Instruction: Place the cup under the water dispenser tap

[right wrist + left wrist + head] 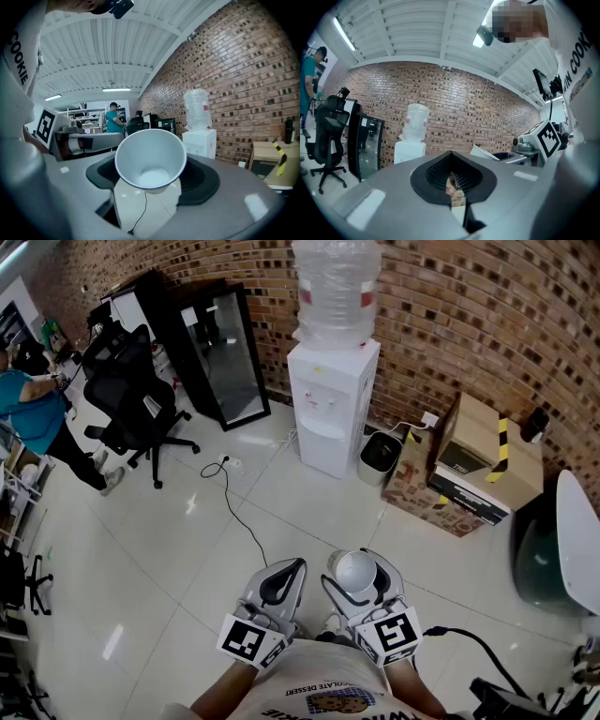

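Cup (151,161) clamped in the wide-set jaws of the right gripper (152,180), left gripper (281,579) closed on nothing, water dispenser (330,404) well apart at the far wall. Risks: the thin cup deforming and slipping from the pads on approach, or stopping off-centre under the tap (322,401).

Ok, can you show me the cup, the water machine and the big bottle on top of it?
cup (355,570): head view, on the white inside of its open mouth.
water dispenser (323,442): head view, on its white front panel.
water bottle (336,287): head view, on its clear side.
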The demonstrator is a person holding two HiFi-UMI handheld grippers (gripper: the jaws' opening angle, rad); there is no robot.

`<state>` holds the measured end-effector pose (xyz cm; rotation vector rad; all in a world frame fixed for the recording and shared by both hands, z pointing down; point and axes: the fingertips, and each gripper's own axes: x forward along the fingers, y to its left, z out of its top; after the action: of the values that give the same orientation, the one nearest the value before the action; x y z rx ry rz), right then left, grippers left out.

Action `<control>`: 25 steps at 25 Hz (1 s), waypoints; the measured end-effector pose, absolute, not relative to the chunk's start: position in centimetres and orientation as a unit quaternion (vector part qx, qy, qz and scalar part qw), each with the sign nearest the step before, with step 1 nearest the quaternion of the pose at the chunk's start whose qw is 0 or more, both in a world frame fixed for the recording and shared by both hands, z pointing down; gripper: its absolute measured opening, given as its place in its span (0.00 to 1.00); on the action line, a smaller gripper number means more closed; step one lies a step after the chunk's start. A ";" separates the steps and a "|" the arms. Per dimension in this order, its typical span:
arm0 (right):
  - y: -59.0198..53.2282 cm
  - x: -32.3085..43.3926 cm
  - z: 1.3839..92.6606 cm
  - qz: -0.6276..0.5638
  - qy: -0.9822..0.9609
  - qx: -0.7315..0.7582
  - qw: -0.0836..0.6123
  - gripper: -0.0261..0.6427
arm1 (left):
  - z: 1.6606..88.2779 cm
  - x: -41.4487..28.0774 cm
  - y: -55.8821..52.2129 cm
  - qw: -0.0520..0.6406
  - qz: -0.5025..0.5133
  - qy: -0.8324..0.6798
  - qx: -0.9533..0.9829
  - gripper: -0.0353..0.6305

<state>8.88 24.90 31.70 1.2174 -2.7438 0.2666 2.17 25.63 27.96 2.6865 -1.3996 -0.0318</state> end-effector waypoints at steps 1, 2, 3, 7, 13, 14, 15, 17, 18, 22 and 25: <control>24.9 9.3 31.7 0.089 -0.909 0.402 0.063 0.57 | 27.9 2.5 25.6 0.056 -0.011 -0.463 0.885 0.03; 24.9 9.6 31.8 0.089 -0.909 0.402 0.061 0.57 | 27.9 2.8 25.5 0.056 -0.012 -0.464 0.884 0.03; 24.9 10.0 31.8 0.090 -0.910 0.401 0.060 0.57 | 27.8 3.0 25.4 0.055 -0.012 -0.466 0.883 0.03; 24.9 11.3 31.8 0.089 -0.910 0.401 0.058 0.57 | 27.5 3.9 25.2 0.048 -0.011 -0.473 0.880 0.03; 24.3 12.5 32.0 0.089 -0.910 0.401 0.051 0.57 | 27.6 5.0 24.7 0.041 -0.005 -0.475 0.879 0.03; 24.3 12.6 32.1 0.090 -0.910 0.401 0.050 0.57 | 27.7 5.2 24.6 0.041 -0.004 -0.475 0.879 0.03; 24.2 12.8 32.2 0.091 -0.910 0.402 0.049 0.57 | 27.8 5.4 24.4 0.041 -0.004 -0.474 0.879 0.03; 23.9 13.0 32.3 0.092 -0.910 0.401 0.047 0.57 | 28.0 5.8 24.1 0.041 -0.003 -0.473 0.880 0.03; 23.7 13.1 32.3 0.092 -0.910 0.401 0.047 0.57 | 28.0 6.0 23.9 0.041 -0.003 -0.473 0.880 0.03; 22.8 13.2 32.3 0.086 -0.912 0.397 0.046 0.57 | 28.4 6.2 23.3 0.041 -0.002 -0.475 0.879 0.03; 22.1 13.0 32.6 0.087 -0.913 0.395 0.047 0.57 | 28.8 5.8 22.6 0.044 -0.003 -0.479 0.877 0.03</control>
<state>12.98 22.10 32.61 1.2063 -2.7859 0.2657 5.84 22.56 28.78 2.6800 -1.4637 -0.0102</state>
